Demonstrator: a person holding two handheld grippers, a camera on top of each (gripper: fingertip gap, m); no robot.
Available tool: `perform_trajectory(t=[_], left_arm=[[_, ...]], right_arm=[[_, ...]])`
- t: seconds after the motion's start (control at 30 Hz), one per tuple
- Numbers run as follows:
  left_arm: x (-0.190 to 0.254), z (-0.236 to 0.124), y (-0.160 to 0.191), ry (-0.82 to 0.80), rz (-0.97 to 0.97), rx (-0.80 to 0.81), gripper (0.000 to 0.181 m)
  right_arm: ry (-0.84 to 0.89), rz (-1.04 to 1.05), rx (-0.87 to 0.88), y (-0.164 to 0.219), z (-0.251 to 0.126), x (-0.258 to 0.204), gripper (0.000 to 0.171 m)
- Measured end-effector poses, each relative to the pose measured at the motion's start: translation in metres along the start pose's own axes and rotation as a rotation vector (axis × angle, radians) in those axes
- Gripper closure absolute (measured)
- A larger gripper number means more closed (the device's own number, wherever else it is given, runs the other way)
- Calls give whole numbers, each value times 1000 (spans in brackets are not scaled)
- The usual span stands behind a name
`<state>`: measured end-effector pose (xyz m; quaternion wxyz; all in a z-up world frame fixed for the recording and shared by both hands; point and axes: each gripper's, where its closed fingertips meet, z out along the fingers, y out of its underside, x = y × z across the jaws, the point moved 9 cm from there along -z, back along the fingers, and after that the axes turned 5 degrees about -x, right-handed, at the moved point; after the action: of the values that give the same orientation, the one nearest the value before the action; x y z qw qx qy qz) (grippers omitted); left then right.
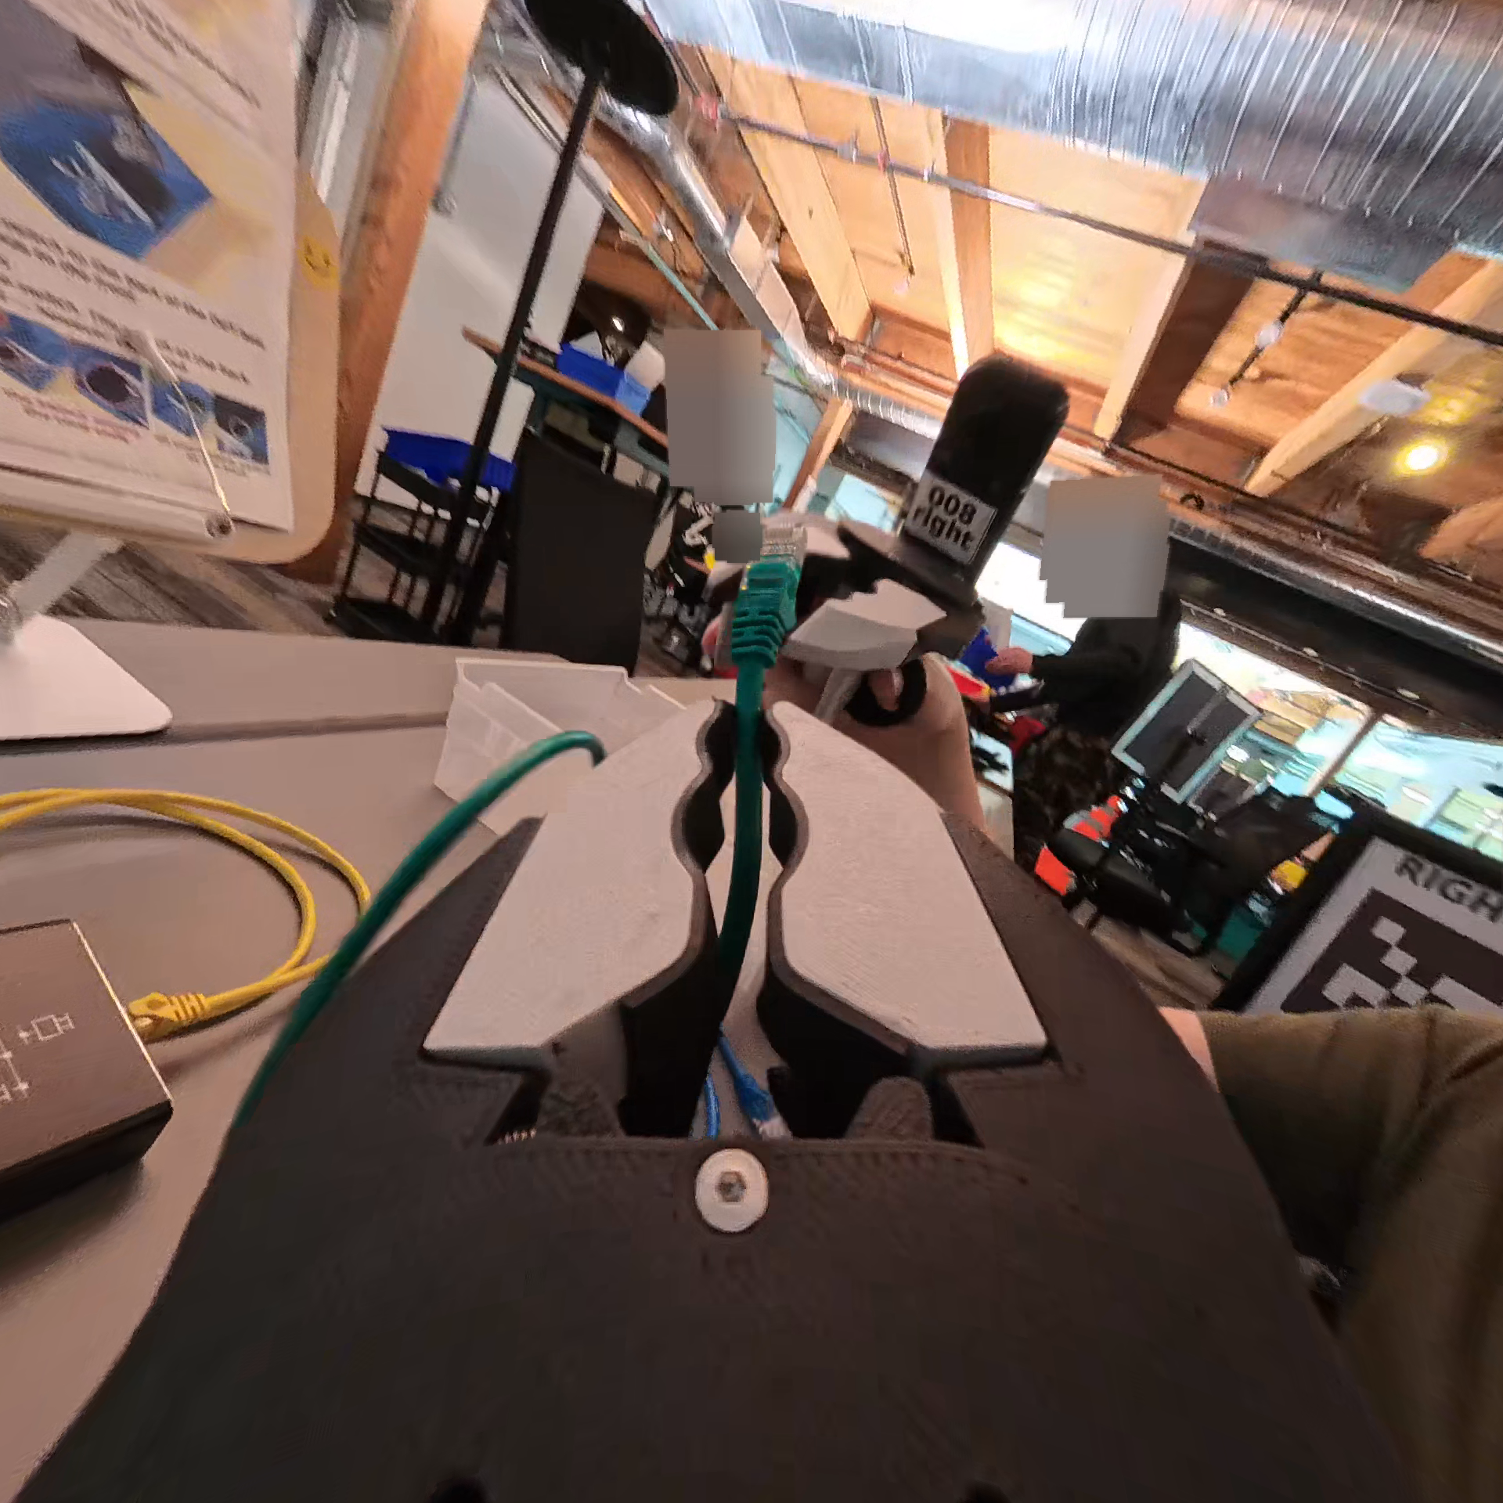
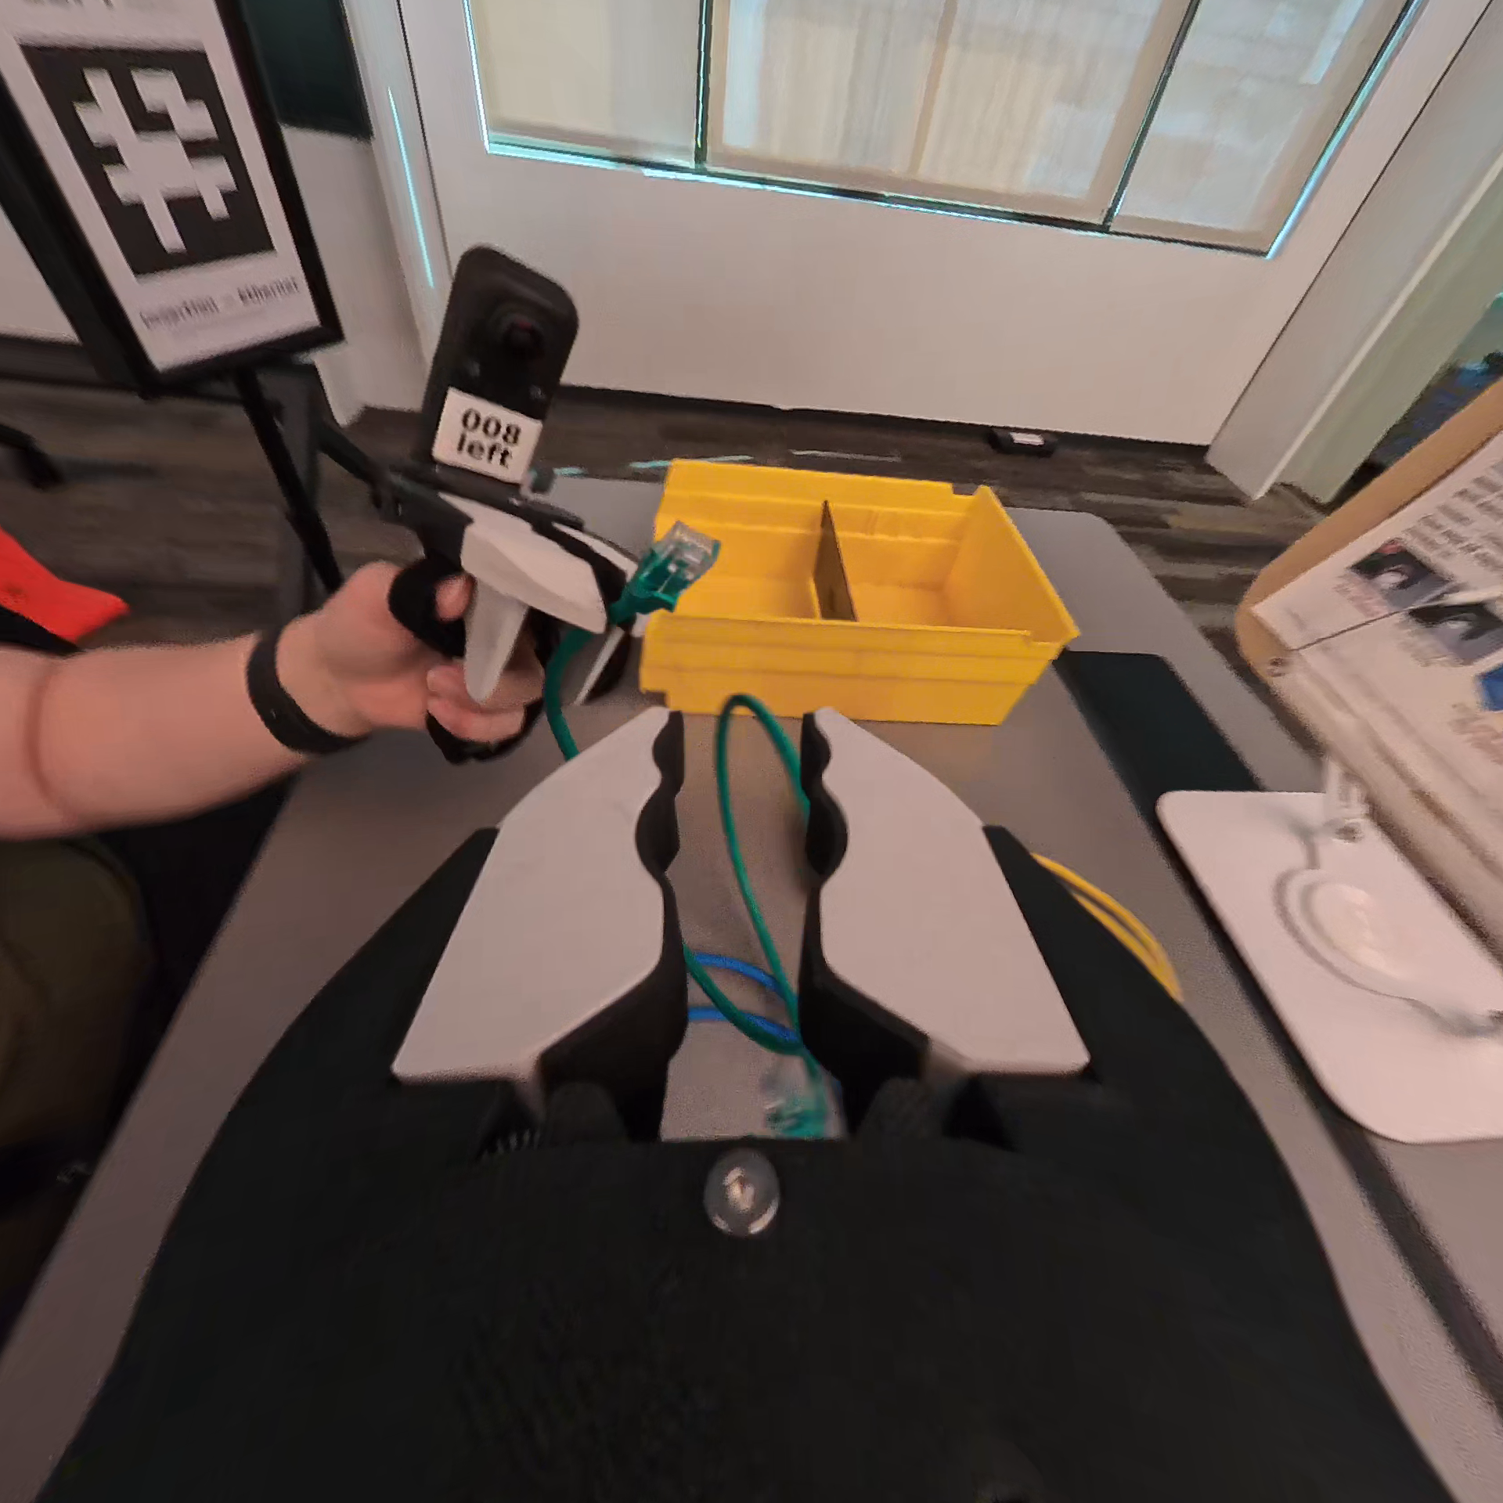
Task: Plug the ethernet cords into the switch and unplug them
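Observation:
My left gripper [image 1: 744, 720] is shut on a green ethernet cable [image 1: 747, 781], and both pads press on the cord just behind its plug [image 1: 768, 585]. The plug sticks out past the fingertips, raised in the air. The right wrist view shows the same grasp [image 2: 618, 606], with the clear-tipped plug [image 2: 679, 561] pointing up and right. My right gripper [image 2: 740, 724] is open and empty above the table. A slack loop of the green cable [image 2: 732, 813] lies on the table below its fingers. The black switch [image 1: 65, 1049] sits at the left, with a yellow cable's plug [image 1: 167, 1008] lying beside it.
A yellow divided bin [image 2: 846, 675] stands just beyond my right gripper. A blue cable [image 2: 732, 968] lies under the green one. A coiled yellow cable [image 1: 244, 821] lies on the grey table. A white stand base [image 2: 1317, 935] with an instruction sheet is at the right. A pale ridged bin [image 1: 520, 716] is ahead. The gap from one gripper's tips to the other's is roughly 6 centimeters. Both grippers' tips are roughly 25 centimeters from the black switch [image 1: 65, 1049].

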<state>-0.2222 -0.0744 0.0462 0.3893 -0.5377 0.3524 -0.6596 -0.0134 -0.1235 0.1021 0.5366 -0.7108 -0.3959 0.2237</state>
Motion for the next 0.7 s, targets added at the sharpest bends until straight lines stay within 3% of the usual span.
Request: perform_trajectory(t=[0.27,0.43,0.47,0.5,0.6,0.7], left_arm=[[11,-5,-5,-40,23,113,176],[12,-1,0,-37,19,124,176],[11,0,1,-50,23,113,176],[11,1,2,-57,26,100,176],[11,2,2,-58,46,15,175],[16,-9,-15,-124,133,-41,133]], right_arm=[[-139,226,257,-21,28,-16,136],[-96,257,225,-14,44,-15,136],[-107,250,223,-13,47,-15,140],[-147,226,229,-13,47,-16,156],[-182,200,195,-12,48,-16,157],[-107,128,86,-12,47,-18,157]])
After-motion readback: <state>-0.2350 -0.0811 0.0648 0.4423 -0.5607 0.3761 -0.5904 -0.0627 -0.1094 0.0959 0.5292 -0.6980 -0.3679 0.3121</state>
